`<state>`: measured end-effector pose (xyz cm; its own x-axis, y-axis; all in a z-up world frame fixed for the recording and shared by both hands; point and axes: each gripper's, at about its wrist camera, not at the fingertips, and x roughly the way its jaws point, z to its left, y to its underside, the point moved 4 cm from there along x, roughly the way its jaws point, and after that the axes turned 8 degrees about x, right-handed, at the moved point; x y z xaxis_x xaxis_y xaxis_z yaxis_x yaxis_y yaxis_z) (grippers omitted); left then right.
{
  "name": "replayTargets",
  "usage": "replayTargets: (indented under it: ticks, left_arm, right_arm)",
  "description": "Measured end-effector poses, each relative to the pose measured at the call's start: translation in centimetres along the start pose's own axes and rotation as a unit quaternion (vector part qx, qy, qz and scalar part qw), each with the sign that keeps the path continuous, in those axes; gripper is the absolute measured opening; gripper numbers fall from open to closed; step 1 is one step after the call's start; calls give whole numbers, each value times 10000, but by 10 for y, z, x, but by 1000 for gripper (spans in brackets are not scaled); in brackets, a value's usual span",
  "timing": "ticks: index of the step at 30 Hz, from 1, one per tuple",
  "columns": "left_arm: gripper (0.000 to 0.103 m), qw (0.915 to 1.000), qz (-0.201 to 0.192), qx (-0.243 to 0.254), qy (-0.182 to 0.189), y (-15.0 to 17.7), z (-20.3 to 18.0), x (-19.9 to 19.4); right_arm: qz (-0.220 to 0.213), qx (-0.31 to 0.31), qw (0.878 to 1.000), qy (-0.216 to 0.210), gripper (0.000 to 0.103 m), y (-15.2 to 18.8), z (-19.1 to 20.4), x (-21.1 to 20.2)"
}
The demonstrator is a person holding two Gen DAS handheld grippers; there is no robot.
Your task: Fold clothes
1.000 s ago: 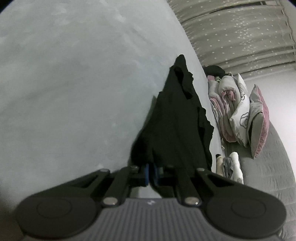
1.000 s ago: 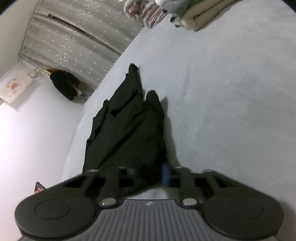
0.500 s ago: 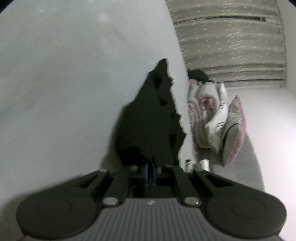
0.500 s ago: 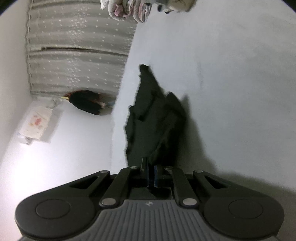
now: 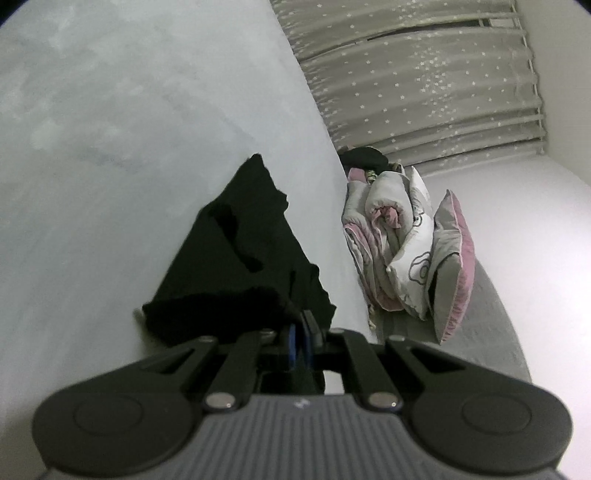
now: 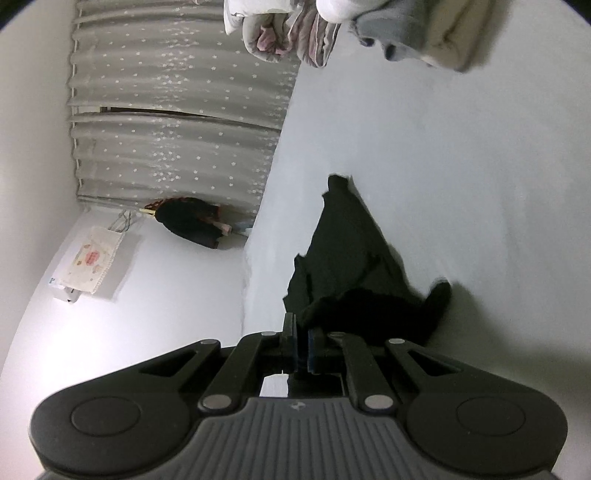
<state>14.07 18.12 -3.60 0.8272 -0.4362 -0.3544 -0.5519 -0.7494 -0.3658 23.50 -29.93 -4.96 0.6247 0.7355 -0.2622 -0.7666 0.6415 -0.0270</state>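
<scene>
Bed: a wide pale grey bed [image 5: 147,147] was seen to fill most of both views, its cover smooth and slightly mottled.
Curtain: a grey curtain [image 5: 424,81] dotted with small white stars was hung along the wall beyond the bed's edge.
Bedding pile: a rolled quilt in white, grey and pink [image 5: 388,236] was heaped at the edge of the bed, with a pink-edged cushion [image 5: 452,258] leaned against it.
Folded stack: a grey and a beige folded cloth [image 6: 424,33] were laid at the far side of the bed in the right wrist view.
Black garment: a black garment [image 5: 251,251] was spread in a rough triangle on the bed, its far point lying on the cover and its near edge lifted and bunched between the two tools.
Dark bundle: a dark bundle [image 6: 188,221] was seen at the foot of the curtain, too blurred to be told further.
Left tool: the left tool [image 5: 300,334] was closed, a corner of the garment's near edge pinched between its blue pads.
Right tool: the right tool [image 6: 301,341] was closed as well, the other end of that near edge being gripped.
</scene>
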Motion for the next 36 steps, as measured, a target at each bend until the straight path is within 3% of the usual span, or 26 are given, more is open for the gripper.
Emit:
replayTargets:
  ticks: [9, 19, 21, 23, 24, 25, 29, 33, 36]
  left_arm:
    - [4, 9994, 4, 254, -250, -36, -6, 51]
    - [5, 9982, -150, 1, -572, -56, 34, 99]
    - [10, 9973, -265, -18, -688, -58, 43, 104]
    - [38, 9958, -427, 125, -798, -61, 46, 103]
    - [43, 9950, -500, 211, -844, -63, 47, 102]
    - [47, 9939, -547, 342, -890, -64, 46, 100]
    - [58, 9840, -531, 1077, -1313, -64, 36, 97]
    - [58, 9686, -372, 1597, -1870, -57, 29, 93]
    - [60, 9639, -249, 1617, -2100, -53, 26, 83]
  right_arm:
    - [-96, 22, 9999, 102, 8, -39, 0, 41]
    - [-231, 426, 9983, 337, 11, -75, -38, 86]
    - [-408, 568, 9963, 497, 16, -83, -46, 89]
    - [-610, 527, 9949, 598, 31, -87, -47, 85]
    - [-707, 481, 9944, 626, 40, -88, -46, 82]
    - [-781, 391, 9942, 634, 40, -88, -43, 79]
    - [-849, -420, 9920, 834, 40, -77, -21, 71]
    - [-796, -1161, 9826, 1212, 40, -56, -4, 74]
    - [-706, -1422, 9766, 1451, 40, -43, 4, 76]
